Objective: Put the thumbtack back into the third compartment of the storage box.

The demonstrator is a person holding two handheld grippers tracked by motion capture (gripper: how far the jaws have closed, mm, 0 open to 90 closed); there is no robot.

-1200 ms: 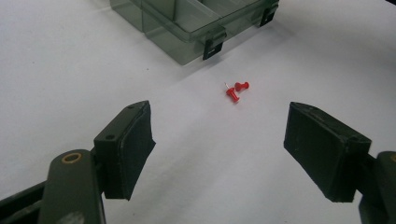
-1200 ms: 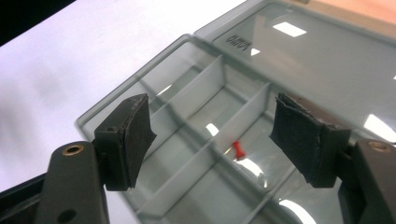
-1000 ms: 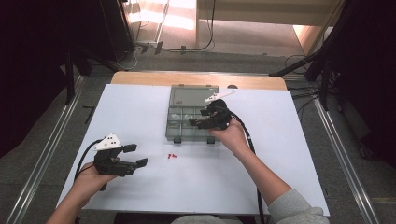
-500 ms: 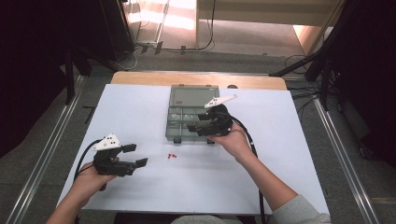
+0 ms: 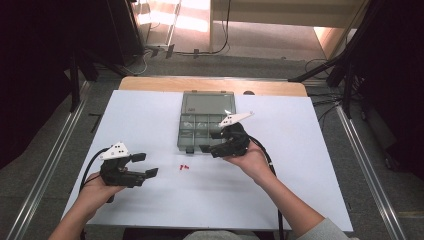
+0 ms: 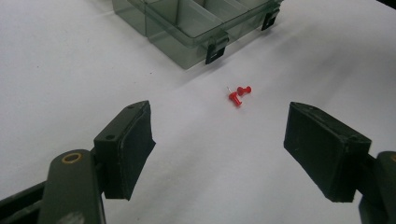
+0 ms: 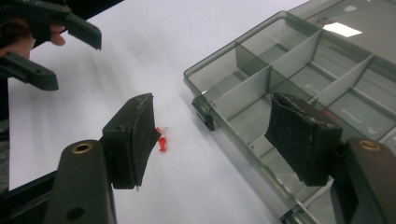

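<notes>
Two red pushpins (image 5: pixel 184 167) (image 6: pixel 239 93) (image 7: pixel 161 140) lie together on the white table, just in front of a clear grey compartment box (image 5: pixel 193 134) (image 6: pixel 187 32) (image 7: pixel 261 84) whose lid is open. My left gripper (image 5: pixel 146 164) (image 6: pixel 219 149) rests near the table's front left, open and pointing at the pins with nothing between its pads. My right gripper (image 5: pixel 210 142) (image 7: pixel 219 135) hovers over the box's front edge, open and empty. Its jaws have just closed a little. The pins lie beside its left pad (image 7: pixel 140 135).
The box's open lid (image 5: pixel 208 102) lies flat behind it. From the right gripper view the left gripper (image 7: pixel 77 60) sits far off at the top left. White table (image 5: pixel 310 150) stretches to the right of the box; a wooden edge (image 5: pixel 150 83) runs along the back.
My right gripper has drawn back from above the box's compartments toward its front edge, nearer the pins. The left gripper has stayed put.
</notes>
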